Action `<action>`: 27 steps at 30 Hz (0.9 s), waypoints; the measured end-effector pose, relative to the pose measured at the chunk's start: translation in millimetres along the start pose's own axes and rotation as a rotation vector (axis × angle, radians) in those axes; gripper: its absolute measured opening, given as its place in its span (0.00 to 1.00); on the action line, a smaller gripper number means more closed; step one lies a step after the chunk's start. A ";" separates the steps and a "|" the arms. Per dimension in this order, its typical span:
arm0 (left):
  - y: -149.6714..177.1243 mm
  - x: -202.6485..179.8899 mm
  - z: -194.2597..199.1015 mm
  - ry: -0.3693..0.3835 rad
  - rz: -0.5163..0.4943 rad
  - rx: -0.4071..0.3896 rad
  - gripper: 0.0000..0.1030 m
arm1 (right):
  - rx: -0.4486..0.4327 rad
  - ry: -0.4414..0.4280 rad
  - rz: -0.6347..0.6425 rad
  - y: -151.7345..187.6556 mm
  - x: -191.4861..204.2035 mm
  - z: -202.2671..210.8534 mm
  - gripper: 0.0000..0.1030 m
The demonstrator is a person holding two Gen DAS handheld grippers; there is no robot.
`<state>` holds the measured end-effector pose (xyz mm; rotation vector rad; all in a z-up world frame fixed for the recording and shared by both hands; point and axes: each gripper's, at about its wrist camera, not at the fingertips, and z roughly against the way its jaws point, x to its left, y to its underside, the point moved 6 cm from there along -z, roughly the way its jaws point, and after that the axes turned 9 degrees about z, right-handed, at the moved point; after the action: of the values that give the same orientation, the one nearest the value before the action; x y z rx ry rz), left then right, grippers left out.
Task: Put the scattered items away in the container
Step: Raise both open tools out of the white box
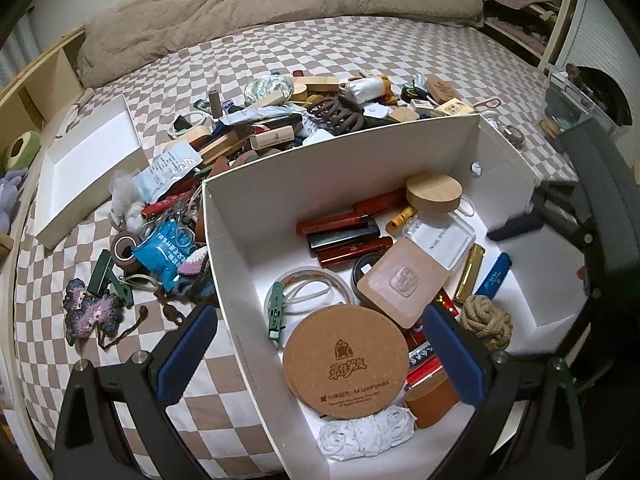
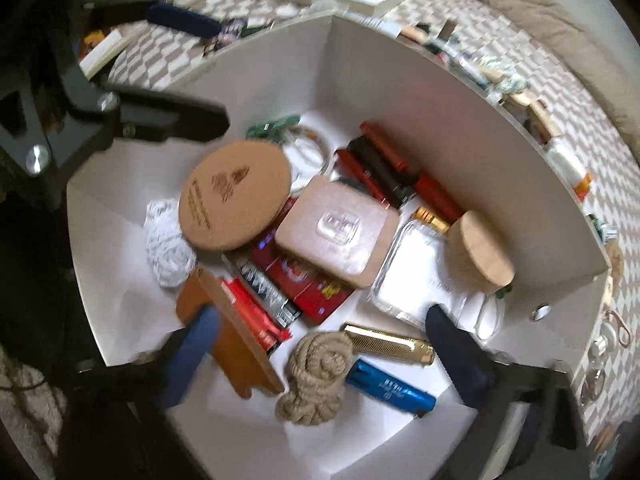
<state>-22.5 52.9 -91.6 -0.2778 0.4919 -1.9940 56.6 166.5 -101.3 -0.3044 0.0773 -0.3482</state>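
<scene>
The task is judged partly done. A cork disc [image 1: 346,362], rope knot [image 2: 316,376], blue tube [image 2: 390,390] and other small things are already laid in the white box [image 1: 224,248] on the bed [image 1: 280,48]. A large heap [image 1: 256,128] is left just outside the box's far wall. The right hand-held gripper [image 2: 320,354] is held spread and empty over the box, above the rope knot. The left hand-held gripper [image 1: 316,356] is also spread, straddling the box's near wall. Open room is seen along the box's near side; its tall walls must be cleared.
</scene>
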 end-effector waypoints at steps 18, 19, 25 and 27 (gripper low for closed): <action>-13.9 -3.1 14.3 0.006 0.021 -0.067 1.00 | -0.135 0.110 -0.166 -11.9 -31.4 33.9 1.00; -15.0 -2.1 15.4 0.002 0.025 -0.074 1.00 | -0.148 0.130 -0.176 -12.1 -34.3 37.7 1.00; -22.9 10.6 20.8 -0.016 0.059 -0.128 1.00 | -0.241 0.219 -0.266 -10.9 -58.3 56.7 1.00; -24.7 15.0 21.8 -0.018 0.069 -0.139 1.00 | -0.267 0.244 -0.294 -9.0 -66.0 63.2 1.00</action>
<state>-40.3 44.6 -61.2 -0.3604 0.6221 -1.8917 -0.2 199.1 -36.8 -0.5394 0.3226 -0.6684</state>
